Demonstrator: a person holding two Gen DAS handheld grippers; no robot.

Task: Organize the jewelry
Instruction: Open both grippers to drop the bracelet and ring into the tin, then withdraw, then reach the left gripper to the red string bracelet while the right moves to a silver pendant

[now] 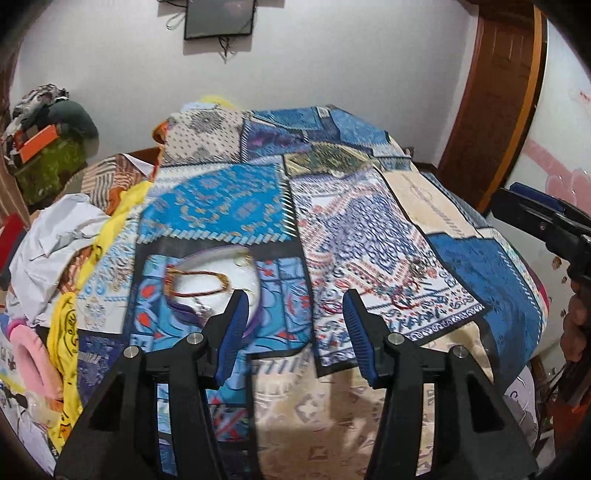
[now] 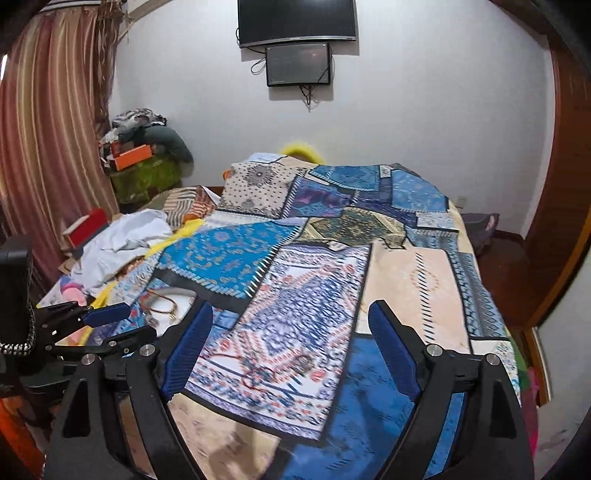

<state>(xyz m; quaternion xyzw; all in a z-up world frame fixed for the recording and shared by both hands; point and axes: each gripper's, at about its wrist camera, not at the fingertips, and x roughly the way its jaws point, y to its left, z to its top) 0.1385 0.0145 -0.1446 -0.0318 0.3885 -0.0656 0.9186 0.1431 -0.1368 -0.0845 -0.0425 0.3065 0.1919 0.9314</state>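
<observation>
While both tongs gape empty, red bracelet [image 1: 195,282] lies crosswise on white tray [image 1: 236,273].

A home bedroom: patchwork bedspread [image 2: 332,236] on the bed, wall television [image 2: 297,22], striped curtain [image 2: 51,122] (clothes heaped alongside).

Plate [image 1: 236,275] near rim hidden behind left fingers [image 1: 231,325]; loose jewelry [image 1: 404,291] blurred, type unclear.

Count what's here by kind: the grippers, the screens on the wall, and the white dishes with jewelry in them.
Grippers: 2, the left gripper and the right gripper
Wall screens: 2, the large screen and the small screen
White dish: 1
Total: 5
</observation>
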